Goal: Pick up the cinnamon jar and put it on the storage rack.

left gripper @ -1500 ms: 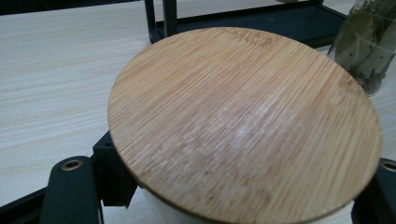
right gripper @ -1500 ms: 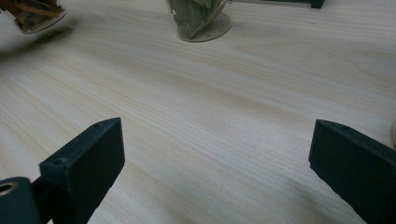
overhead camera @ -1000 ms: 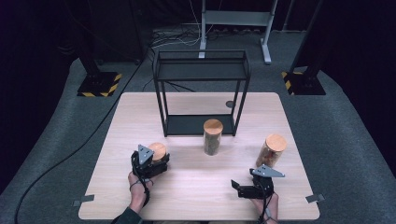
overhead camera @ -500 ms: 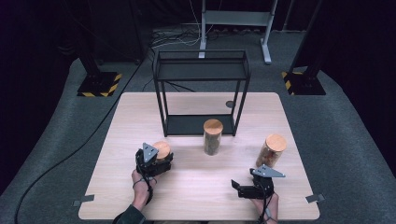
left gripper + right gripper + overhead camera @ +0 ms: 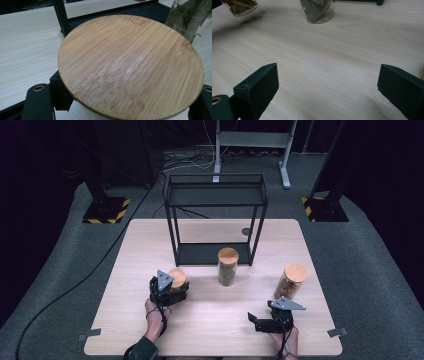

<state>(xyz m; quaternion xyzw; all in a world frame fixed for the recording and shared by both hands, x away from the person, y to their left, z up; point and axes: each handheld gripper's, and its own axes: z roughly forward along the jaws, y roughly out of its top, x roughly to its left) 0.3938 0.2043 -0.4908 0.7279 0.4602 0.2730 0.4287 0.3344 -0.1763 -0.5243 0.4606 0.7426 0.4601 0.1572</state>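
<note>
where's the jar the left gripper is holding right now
In the high view the held jar sits at the table's front left, clamped in the left gripper, left of the middle jar and just in front of the black rack.

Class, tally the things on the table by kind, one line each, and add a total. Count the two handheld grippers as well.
Jars with round wooden lids: 3 (by the left gripper, centre, right)
Black metal shelf rack: 1
Handheld grippers: 2 (left gripper, right gripper)
Total: 6
</note>
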